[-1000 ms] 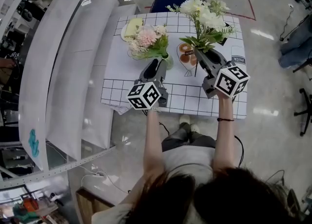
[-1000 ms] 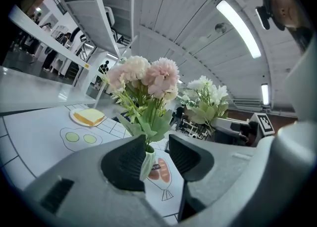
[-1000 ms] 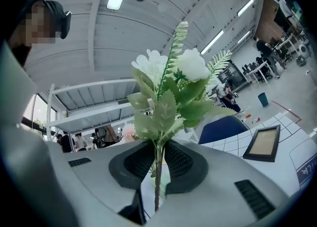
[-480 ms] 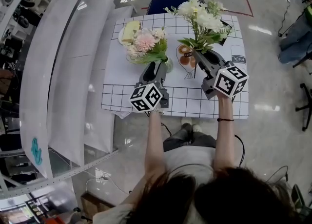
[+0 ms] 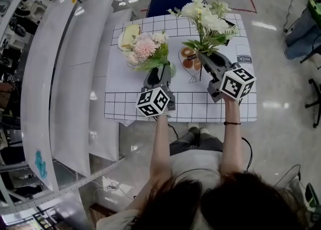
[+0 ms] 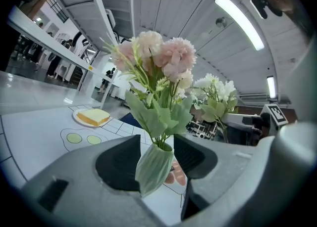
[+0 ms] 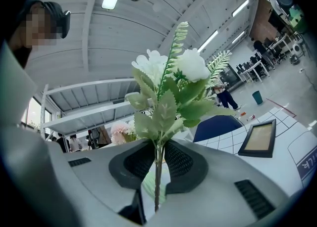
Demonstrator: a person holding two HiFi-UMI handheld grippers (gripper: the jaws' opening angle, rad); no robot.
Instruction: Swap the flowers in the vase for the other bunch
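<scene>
Vase (image 6: 154,169) (image 5: 172,67): pale green, ribbed, upright on the tabletop (image 5: 125,81). Pink flowers (image 6: 163,58) (image 5: 145,48) stand in it, leaves spilling over the rim.

Left gripper (image 6: 156,147) (image 5: 160,71): level with the vase, which stands between my fingers (image 6: 116,164). The fingers have just been opening and are now spread wide. As far as I can tell the pads are off the vase wall, but the gap on either side is thin.

Right gripper (image 7: 157,157) (image 5: 203,56): to the right of the vase, apart from it. The fingers (image 7: 181,164) pinch the thin stem of the white bunch (image 7: 173,82) (image 5: 205,18), heads up, stem end hanging below the pads, well clear of the vase mouth.

Beyond the vase to its left: a plate (image 6: 93,117) (image 5: 128,36) with a yellow slice on it. It isn't involved.

Risks from here, my judgement:
- Vase tips. It looks top-heavy, with a narrow body under a wide head of flowers. With so little room either side, a skewed move of the left gripper would drag a pad along the wall and topple it.
- Leaves catch. Foliage hangs right above the left fingers, so lifting them straight up could hook a leaf and pull the flowers, or the vase with them.
- White bunch swings or slips. It is pinched on one thin stem with all its weight above the pads. A quick wrist turn could let it pivot in the pinch.
- Bunches tangle if the right gripper comes in toward the vase while the pink flowers fill the mouth.
</scene>
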